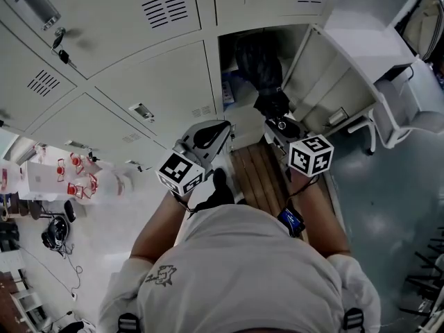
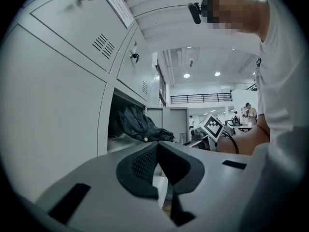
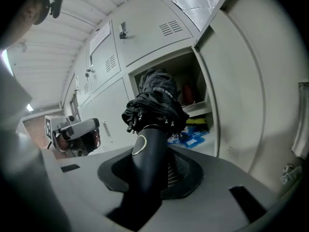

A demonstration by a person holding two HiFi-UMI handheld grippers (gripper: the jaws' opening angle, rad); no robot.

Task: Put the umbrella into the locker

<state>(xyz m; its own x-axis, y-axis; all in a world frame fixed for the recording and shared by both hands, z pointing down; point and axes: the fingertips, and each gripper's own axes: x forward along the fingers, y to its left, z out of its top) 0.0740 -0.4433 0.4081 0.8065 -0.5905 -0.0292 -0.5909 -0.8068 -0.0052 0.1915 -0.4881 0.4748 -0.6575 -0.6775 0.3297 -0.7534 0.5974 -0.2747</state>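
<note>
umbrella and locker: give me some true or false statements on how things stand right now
1. The right gripper is shut on the folded umbrella. True.
2. The locker door is closed. False: it stands swung open, and the umbrella's far end points into the open locker.
3. The left gripper grips the umbrella too. False: its jaws are together with nothing between them, and it is apart from the umbrella.
4. Blue items lie inside the open locker. True.
</note>
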